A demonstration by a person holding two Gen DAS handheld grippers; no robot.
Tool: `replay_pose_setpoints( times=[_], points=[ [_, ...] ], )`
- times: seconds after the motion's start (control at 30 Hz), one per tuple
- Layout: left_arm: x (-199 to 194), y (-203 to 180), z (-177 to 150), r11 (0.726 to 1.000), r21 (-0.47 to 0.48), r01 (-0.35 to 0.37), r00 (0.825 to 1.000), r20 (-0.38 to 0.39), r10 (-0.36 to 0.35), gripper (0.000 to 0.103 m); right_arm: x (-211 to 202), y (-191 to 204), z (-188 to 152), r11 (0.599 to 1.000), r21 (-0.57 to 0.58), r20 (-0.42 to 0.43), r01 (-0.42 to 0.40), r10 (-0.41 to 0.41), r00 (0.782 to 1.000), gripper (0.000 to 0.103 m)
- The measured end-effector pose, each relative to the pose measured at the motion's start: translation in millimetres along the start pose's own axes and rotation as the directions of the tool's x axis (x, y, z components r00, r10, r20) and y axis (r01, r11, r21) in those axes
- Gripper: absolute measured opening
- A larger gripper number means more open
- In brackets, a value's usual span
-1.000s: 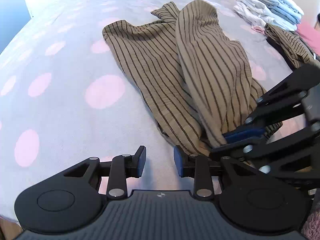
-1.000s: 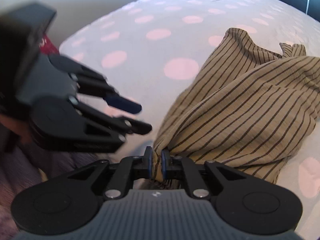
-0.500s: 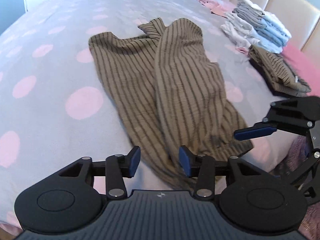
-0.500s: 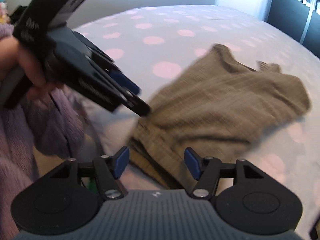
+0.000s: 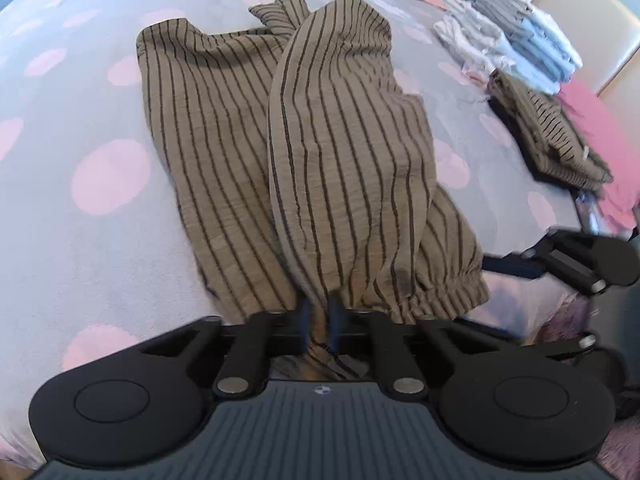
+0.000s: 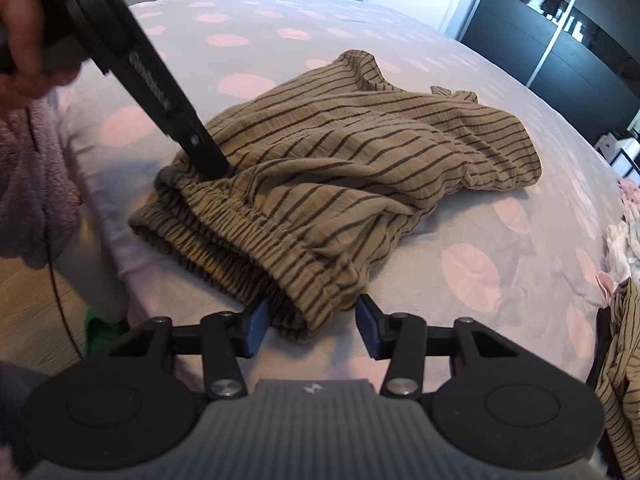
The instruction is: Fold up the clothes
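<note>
Left wrist view: striped trousers (image 5: 320,152) lie on the spotted bed (image 5: 80,240), legs running toward the far side, elastic waistband at the near edge. Left gripper (image 5: 319,320) is pinched onto one end of the waistband, fingers nearly together with cloth bunched between them; likely an anchor so the waist can be pulled straight. Folded stack (image 5: 516,36) and a second striped garment (image 5: 556,136) sit by the far right edge, well apart.

Right wrist view: right gripper (image 6: 312,326) has fingers spread wide, straddling the other waistband end (image 6: 296,280); left pad (image 6: 256,322) touches or nearly touches cloth, right pad clear. Nothing held. Judged: about to close for a two-point hold.
</note>
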State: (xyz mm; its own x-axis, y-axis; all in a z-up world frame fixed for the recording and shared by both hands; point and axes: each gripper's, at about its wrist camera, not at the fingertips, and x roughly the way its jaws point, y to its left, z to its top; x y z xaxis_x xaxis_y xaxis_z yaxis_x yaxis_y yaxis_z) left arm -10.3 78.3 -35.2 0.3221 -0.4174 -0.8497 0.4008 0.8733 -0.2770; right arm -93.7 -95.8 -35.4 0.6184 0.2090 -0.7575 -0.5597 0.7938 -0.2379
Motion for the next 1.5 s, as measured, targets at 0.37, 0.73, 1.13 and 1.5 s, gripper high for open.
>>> replay_pose_setpoints(
  times=[0.37,0.73,1.13,1.5],
  points=[
    [-20,-12,-19,0.998,-0.002,-0.056,0.998,-0.012,0.056,0.0,-6,-5,2,0.999,0.037,0.002,0.001,-0.001,1.0,0.021],
    [9,-9,-20,0.991,0.05,-0.127,0.989,-0.067,0.13,0.0,-3,1,-1,1.0,-0.015,-0.015,-0.01,0.01,1.0,0.023],
    [-30,-13,-26,0.983,0.029,-0.18,0.98,0.087,0.177,0.047,-29,-13,-2,0.999,0.045,0.03,0.018,-0.019,0.999,0.049],
    [-26,-84,-43,0.847,0.49,-0.204,0.974,0.191,0.124,0.051,-38,-4,-4,0.998,-0.061,0.083,0.006,-0.001,0.997,0.057]
  ],
)
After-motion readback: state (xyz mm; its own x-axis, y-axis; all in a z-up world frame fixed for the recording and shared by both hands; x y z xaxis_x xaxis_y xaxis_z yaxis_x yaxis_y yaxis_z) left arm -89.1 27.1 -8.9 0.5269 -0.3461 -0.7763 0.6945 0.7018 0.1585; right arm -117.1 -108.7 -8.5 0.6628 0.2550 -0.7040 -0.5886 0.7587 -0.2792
